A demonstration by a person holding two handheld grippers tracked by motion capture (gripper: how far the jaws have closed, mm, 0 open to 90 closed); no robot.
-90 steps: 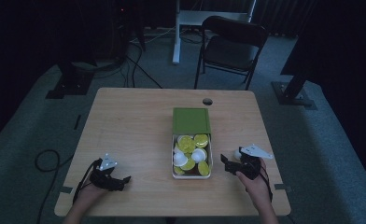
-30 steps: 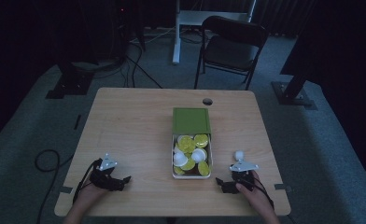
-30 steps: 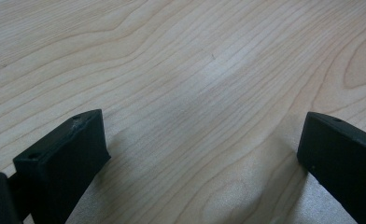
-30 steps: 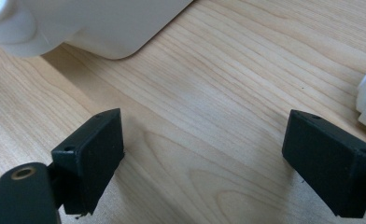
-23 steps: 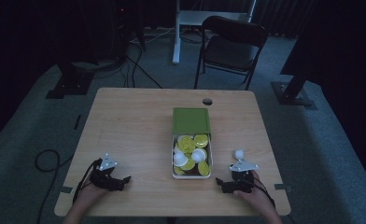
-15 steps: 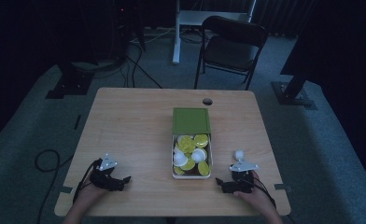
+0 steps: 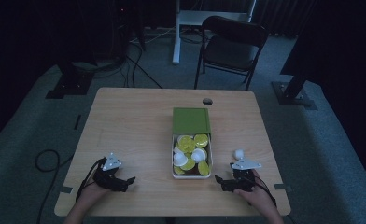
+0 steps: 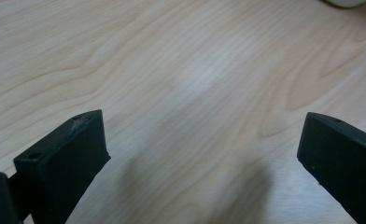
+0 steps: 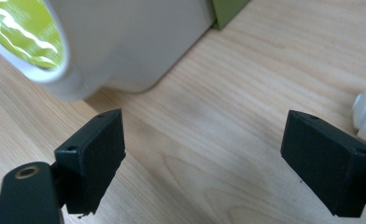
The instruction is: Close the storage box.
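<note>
A: What about the left tool (image 7: 125,181)?
B: Rested low over the surface (image 7: 134,126), held in the left hand (image 7: 90,196). Gaped wide open, jaws far apart. Gripped nothing. Showed just bare wood between the jaws in the left gripper view (image 8: 200,140).

A: And the right tool (image 7: 220,179)?
B: Sat low too, held in the right hand (image 7: 260,198). Wide open as well, with nothing in its grip. Pointed at the near corner of the white box (image 7: 191,175).

A: How near to that box?
B: Just ahead of the right tool, off past its left jaw in the right gripper view (image 9: 204,140). Close, but apart, with wood in between.

A: Anything inside the box?
B: Held round yellow-green pods (image 7: 186,143) and a few white pods (image 7: 199,154), all piled up together. Had a green lid (image 7: 191,120) lying flat at its far end, away from both tools.

A: Anything else near the right tool?
B: Yes, a small white piece (image 7: 238,153) on the wood, just beside the right jaw. Could not tell if touching or not. Lay outside the box, well apart from the left tool.
</note>
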